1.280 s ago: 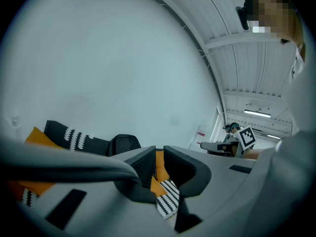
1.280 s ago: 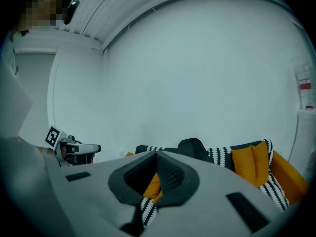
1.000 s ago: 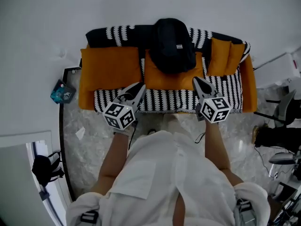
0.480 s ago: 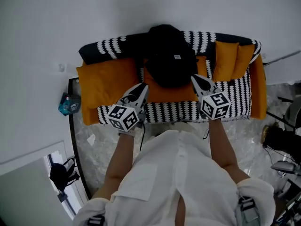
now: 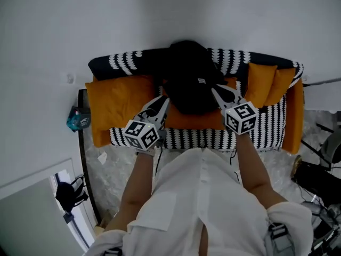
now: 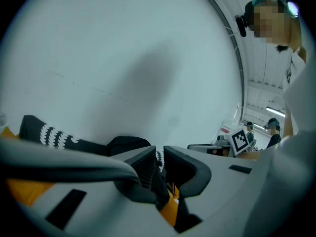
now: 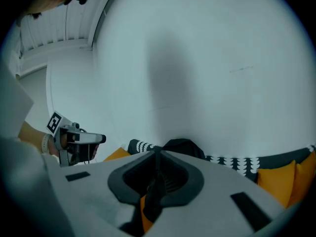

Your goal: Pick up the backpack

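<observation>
A black backpack (image 5: pixel 189 76) stands upright at the middle of an orange sofa (image 5: pixel 292 121), leaning against its back. It also shows beyond the jaws in the left gripper view (image 6: pixel 129 143) and the right gripper view (image 7: pixel 183 146). My left gripper (image 5: pixel 164 99) hovers over the seat at the backpack's left side, its jaws drawn together to a thin slit with nothing between them. My right gripper (image 5: pixel 216 89) is at the backpack's right side, shut and empty. Neither visibly touches the bag.
A black-and-white striped throw (image 5: pixel 213 137) covers the seat and backrest. Orange cushions lie left (image 5: pixel 120 97) and right (image 5: pixel 261 84) of the backpack. A white wall rises directly behind. A teal box (image 5: pixel 78 118) and a small black bag (image 5: pixel 66 196) are on the floor at left.
Both grippers have moved forward over the sofa seat, from its front edge up to either side of the backpack. Their jaws look unchanged.
</observation>
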Demonstrator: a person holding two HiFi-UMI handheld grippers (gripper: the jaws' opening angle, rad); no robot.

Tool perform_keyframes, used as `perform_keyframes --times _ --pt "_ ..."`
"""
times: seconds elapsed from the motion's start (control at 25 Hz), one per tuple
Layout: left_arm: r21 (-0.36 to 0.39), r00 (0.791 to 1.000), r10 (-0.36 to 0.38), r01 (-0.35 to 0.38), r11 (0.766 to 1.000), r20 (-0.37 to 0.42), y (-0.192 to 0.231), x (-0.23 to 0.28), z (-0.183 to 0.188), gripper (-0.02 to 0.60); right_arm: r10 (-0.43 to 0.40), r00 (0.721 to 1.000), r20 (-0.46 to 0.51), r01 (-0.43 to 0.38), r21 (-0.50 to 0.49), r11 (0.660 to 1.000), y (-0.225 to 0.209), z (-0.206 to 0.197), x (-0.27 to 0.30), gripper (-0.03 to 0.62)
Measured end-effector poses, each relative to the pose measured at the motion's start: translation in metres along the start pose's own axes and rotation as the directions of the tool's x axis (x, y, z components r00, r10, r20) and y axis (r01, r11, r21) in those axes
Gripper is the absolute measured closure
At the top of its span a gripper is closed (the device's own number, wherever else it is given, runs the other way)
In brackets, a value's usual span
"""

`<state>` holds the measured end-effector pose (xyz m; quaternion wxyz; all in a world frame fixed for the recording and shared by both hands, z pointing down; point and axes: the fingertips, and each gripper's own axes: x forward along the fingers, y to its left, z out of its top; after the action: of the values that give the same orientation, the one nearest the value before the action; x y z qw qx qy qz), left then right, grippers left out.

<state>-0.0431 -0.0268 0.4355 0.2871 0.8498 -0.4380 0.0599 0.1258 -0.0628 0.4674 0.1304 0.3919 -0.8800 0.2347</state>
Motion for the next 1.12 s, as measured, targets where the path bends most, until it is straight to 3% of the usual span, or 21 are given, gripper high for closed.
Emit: perform_keyframes --times 0.24,0.64,0.88,1.0,1.12 --pt "-0.031 1.000 0.010 -0.011 0.999 -0.015 0.027 0.024 0.000 0.517 -0.001 1.000 -0.020 0.001 0.002 1.000 -0.018 0.006 0.037 0.574" --pt "-0.079 0.995 -0.091 0.087 0.993 -0.044 0.064 0.071 -0.003 0.518 -0.127 0.989 -0.081 0.132 0.062 0.989 -0.029 -0.008 0.054 0.572" --pt "-0.096 0.991 -0.122 0.117 0.989 -0.048 0.077 0.102 0.002 0.518 -0.148 0.977 -0.152 0.158 0.058 0.986 -0.048 -0.021 0.060 0.572" --pt "-0.104 0.991 -0.126 0.120 0.987 -0.051 0.081 0.111 0.001 0.518 -0.149 0.973 -0.179 0.161 0.054 0.986 -0.058 -0.024 0.066 0.501" --pt "-0.116 0.990 -0.124 0.116 0.986 -0.064 0.084 0.116 -0.005 0.518 -0.141 0.969 -0.203 0.153 0.044 0.987 -0.068 -0.027 0.077 0.473"
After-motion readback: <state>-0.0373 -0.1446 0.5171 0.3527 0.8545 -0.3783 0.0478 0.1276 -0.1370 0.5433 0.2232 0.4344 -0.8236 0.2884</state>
